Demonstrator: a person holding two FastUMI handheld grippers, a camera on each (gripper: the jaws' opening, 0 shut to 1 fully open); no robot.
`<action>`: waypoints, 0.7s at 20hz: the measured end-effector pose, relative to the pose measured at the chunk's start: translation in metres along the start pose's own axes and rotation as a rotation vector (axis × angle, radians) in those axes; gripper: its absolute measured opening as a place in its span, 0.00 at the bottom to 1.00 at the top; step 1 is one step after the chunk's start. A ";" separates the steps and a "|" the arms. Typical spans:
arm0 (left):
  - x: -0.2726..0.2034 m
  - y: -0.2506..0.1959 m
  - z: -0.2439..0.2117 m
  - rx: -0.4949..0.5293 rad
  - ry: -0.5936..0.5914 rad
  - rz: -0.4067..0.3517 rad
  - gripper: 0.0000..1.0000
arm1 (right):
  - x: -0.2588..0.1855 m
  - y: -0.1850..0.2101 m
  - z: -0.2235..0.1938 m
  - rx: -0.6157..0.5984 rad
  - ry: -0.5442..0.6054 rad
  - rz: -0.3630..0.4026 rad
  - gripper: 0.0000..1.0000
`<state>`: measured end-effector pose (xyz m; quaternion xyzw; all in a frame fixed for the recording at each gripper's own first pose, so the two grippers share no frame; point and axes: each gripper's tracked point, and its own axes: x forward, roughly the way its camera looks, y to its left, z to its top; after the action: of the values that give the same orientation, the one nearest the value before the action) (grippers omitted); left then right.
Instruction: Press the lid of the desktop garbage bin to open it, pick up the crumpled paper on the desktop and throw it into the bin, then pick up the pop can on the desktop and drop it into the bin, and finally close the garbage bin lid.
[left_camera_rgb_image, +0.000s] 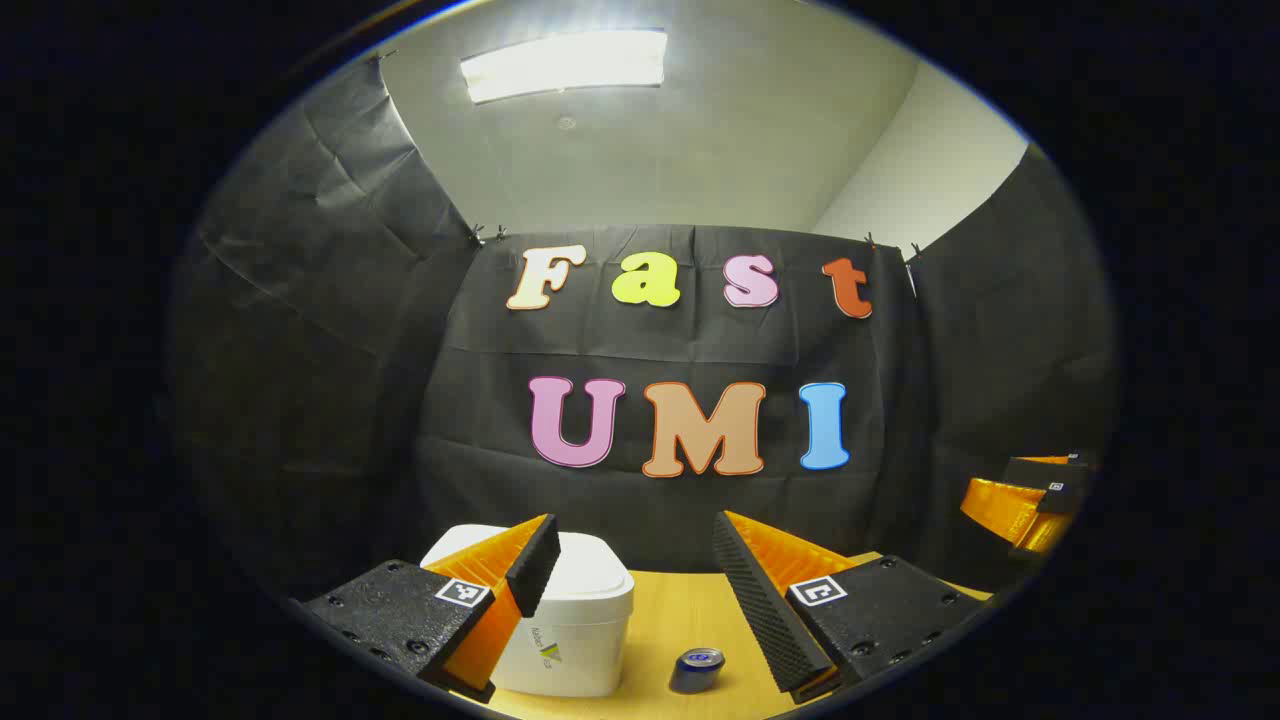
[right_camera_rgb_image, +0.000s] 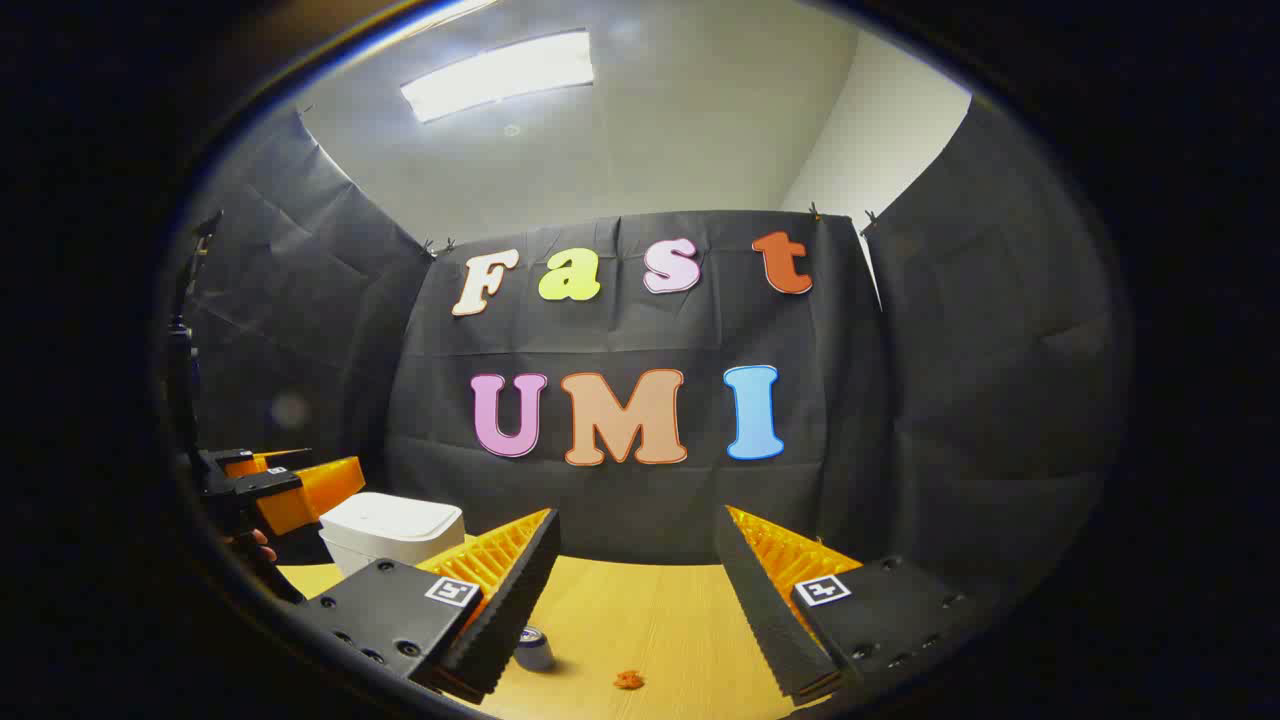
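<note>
left gripper (left_camera_rgb_image: 635, 585) wide open, empty | right gripper (right_camera_rgb_image: 635, 590) likewise | pop can (left_camera_rgb_image: 697, 670) just ahead — light, slick, dentable — grip mid-body | bin (left_camera_rgb_image: 580, 610) lid down

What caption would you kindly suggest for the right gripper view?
Open right gripper above a wooden desktop holding a closed white plastic bin, a dark pop can and a small orange scrap.

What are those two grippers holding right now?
Nothing: the left gripper and right gripper are both open, with nothing between their fingers.
</note>
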<state>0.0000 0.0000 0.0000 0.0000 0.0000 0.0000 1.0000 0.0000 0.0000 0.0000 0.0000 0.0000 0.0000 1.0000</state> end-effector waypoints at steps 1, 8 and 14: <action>-0.001 -0.001 0.000 0.009 0.004 0.000 0.92 | -0.002 0.000 -0.001 0.003 0.004 0.002 0.98; -0.011 -0.003 0.010 0.061 -0.011 0.000 0.92 | -0.013 -0.001 0.005 0.040 -0.020 0.007 0.98; -0.019 0.005 0.018 0.059 -0.031 0.029 0.92 | -0.020 0.000 0.005 0.070 -0.017 0.015 0.98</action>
<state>-0.0190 0.0051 0.0177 0.0296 -0.0154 0.0145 0.9993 -0.0196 -0.0004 0.0052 0.0351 -0.0086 0.0076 0.9993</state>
